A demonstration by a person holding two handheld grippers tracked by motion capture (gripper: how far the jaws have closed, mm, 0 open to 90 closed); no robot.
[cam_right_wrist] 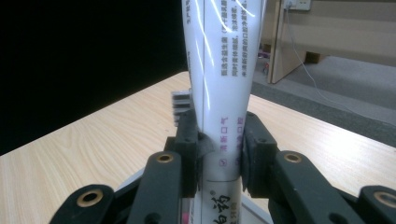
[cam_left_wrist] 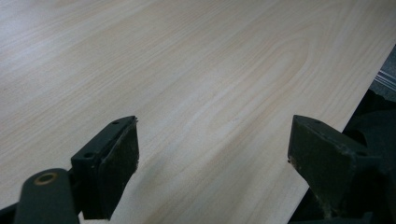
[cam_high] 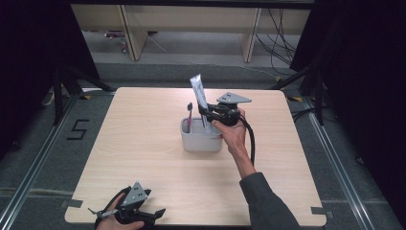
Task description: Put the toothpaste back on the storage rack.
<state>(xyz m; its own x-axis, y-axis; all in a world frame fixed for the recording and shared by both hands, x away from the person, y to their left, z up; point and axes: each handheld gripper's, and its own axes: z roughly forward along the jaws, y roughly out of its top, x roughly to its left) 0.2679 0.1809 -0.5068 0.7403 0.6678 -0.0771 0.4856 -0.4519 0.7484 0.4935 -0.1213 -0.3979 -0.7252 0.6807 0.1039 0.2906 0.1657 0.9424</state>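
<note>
A white toothpaste tube (cam_high: 198,96) stands upright with its lower end inside a light grey cup (cam_high: 201,139) near the table's middle. My right gripper (cam_high: 210,115) is shut on the tube just above the cup's rim; in the right gripper view the pads (cam_right_wrist: 189,140) squeeze the tube (cam_right_wrist: 224,84) from both sides. A dark toothbrush (cam_high: 189,115) with a pink handle leans in the cup's left part, and its bristles (cam_right_wrist: 181,105) peek out behind the left jaw. My left gripper (cam_high: 155,213) rests open at the table's near left edge, nothing between its jaws (cam_left_wrist: 212,149).
The pale wooden table (cam_high: 143,143) has wide bare room on all sides of the cup. Its right edge runs close to the left gripper's right jaw in the left gripper view. Black curtains, stands and cables ring the table; a cabinet stands beyond.
</note>
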